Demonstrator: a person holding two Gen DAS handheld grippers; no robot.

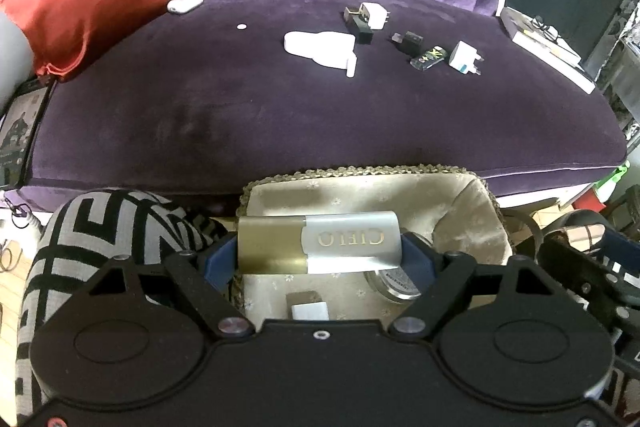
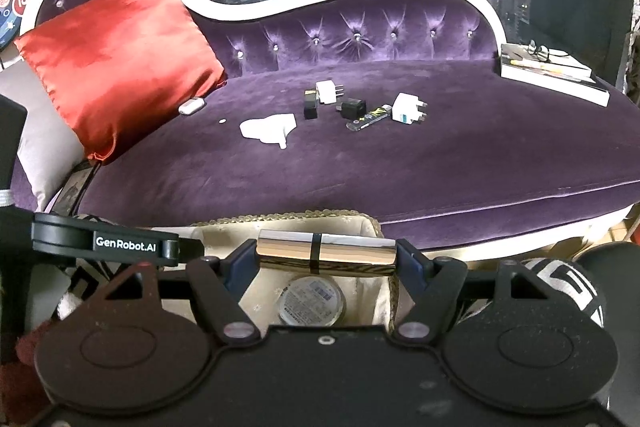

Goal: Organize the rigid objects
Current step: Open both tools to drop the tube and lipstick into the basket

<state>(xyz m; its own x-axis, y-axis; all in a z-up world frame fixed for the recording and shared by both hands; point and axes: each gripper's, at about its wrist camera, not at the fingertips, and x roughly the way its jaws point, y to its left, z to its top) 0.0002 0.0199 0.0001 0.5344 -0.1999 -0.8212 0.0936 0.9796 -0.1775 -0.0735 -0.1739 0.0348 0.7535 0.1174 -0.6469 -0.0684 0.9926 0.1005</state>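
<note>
Left wrist view: the left gripper (image 1: 319, 247), jaws about half spread, clamps a gold-and-frosted tube (image 1: 319, 243) endwise between its blue pads (image 1: 219, 259), crosswise above the fabric-lined basket (image 1: 460, 211). A round tin (image 1: 394, 283) and a small white block (image 1: 310, 311) lie inside.

Right wrist view: the right gripper (image 2: 326, 254), likewise half spread, grips a shiny gold cylinder (image 2: 326, 253) with a black band, horizontal over the same basket (image 2: 372, 227). Plug adapters (image 2: 408, 109) remain on the purple chaise (image 2: 400, 171).
</note>
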